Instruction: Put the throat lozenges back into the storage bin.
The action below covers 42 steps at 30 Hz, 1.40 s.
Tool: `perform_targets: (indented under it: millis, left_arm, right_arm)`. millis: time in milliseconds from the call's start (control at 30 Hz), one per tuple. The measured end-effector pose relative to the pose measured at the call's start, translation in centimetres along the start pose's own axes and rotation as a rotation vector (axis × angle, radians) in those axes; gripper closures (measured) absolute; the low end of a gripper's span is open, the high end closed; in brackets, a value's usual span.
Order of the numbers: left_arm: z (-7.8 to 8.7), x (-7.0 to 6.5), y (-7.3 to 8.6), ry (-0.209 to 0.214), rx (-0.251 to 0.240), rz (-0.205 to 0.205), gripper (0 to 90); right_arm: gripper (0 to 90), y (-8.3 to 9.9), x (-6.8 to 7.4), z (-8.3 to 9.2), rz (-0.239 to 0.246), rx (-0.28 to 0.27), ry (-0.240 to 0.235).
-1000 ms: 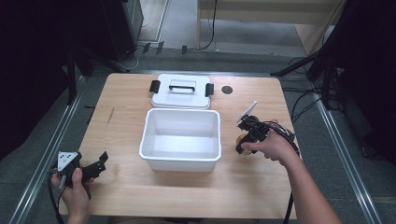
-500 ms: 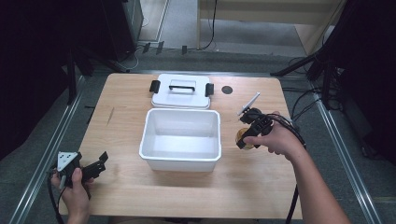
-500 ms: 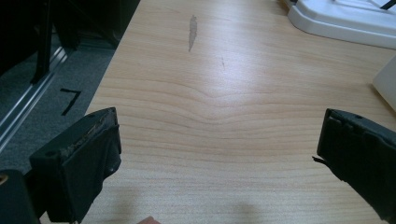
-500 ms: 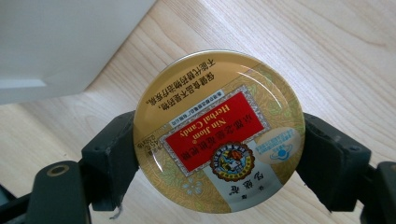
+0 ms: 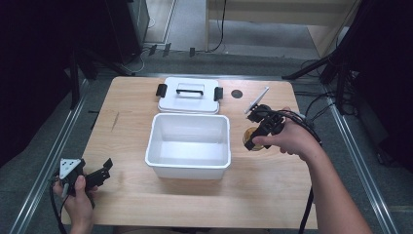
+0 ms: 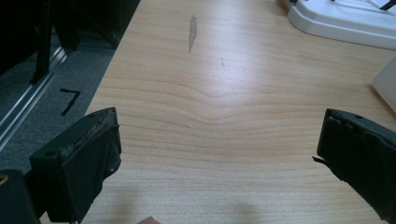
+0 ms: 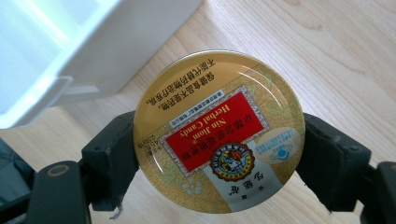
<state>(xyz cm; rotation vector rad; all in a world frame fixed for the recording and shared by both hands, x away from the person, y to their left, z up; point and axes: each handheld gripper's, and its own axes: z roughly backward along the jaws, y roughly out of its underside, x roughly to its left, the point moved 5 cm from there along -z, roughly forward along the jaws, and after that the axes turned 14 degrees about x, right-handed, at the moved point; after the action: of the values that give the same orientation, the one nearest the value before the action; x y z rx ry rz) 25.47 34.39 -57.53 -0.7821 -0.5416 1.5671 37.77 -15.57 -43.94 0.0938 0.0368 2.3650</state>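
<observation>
Nearest to me, my left gripper (image 5: 100, 171) rests at the counter's (image 5: 272, 195) near left corner, well left of the white tub (image 5: 189, 141). Its own view shows the jaws standing wide apart with bare wood between them, which the high view is too small to settle. My right gripper (image 5: 256, 131) sits just right of the tub, clamped on a round gold candy tin (image 7: 219, 130). From above the tin (image 5: 252, 138) is a small amber disc half hidden under the gripper; the right gripper view shows its red label reading "Nin Jiom Herbal Candy", a pad pressing each side of the rim, and the tub's outer wall (image 7: 79, 51) close beside it. Farther off, just behind the tub, the white lid (image 5: 189, 97) with its black handle lies flat; the left gripper view catches its edge (image 6: 345, 23). Right of the lid lies a white stick (image 5: 256, 99).
</observation>
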Motion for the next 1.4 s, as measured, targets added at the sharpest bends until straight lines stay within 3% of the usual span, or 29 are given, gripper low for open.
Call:
perform_targets:
  millis: [667, 1400]
  left_arm:
    - [0.0, 0.0, 0.0, 0.005, -0.001, 0.003, 0.2]
    - [0.0, 0.0, 0.0, 0.011, -0.003, 0.005, 0.2]
  right_arm:
    - [20.5, -2.2, 2.9, 2.5, 0.099, -0.012, 0.033]
    - [20.5, -4.8, 5.5, 2.4, 0.245, -0.033, 0.090]
